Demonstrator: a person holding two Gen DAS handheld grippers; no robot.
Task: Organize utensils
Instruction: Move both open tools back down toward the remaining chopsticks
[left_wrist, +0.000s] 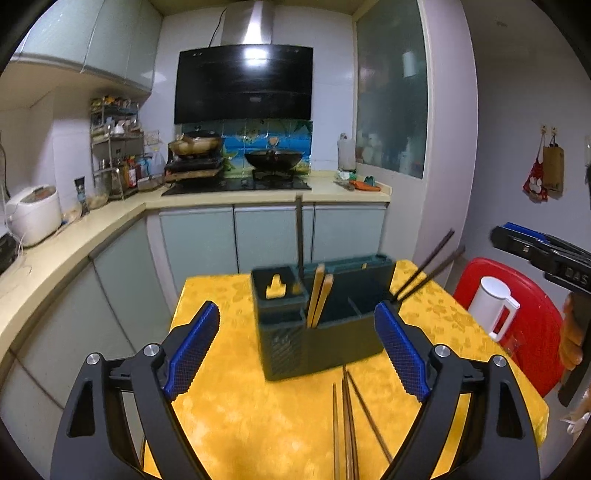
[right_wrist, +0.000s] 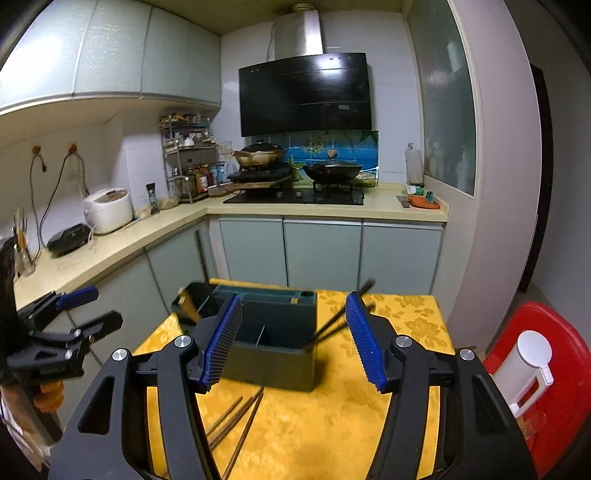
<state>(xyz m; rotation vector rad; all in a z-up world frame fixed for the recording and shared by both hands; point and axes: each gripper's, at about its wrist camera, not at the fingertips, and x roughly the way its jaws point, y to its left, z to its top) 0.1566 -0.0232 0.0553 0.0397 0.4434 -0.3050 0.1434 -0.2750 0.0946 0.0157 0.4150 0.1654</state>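
A dark green utensil holder (left_wrist: 321, 332) (right_wrist: 273, 347) stands on the yellow-clothed table (left_wrist: 229, 406) (right_wrist: 332, 424). Light wooden chopsticks (left_wrist: 319, 299) stand in one compartment. Dark chopsticks (left_wrist: 428, 269) (right_wrist: 332, 326) lean out of its right end, and a dark handle (left_wrist: 300, 236) rises at the back. Several loose brown chopsticks (left_wrist: 347, 417) (right_wrist: 236, 417) lie on the cloth in front. My left gripper (left_wrist: 297, 310) is open short of the holder, nothing between its blue pads. My right gripper (right_wrist: 293, 299) is also open and empty before the holder.
A red stool (left_wrist: 535, 332) (right_wrist: 561, 387) carrying a white kettle (left_wrist: 493, 306) (right_wrist: 528, 365) stands right of the table. Beyond the table run pale cabinets, a counter (right_wrist: 110, 243) with a rice cooker (right_wrist: 109, 210) and a stove with pans.
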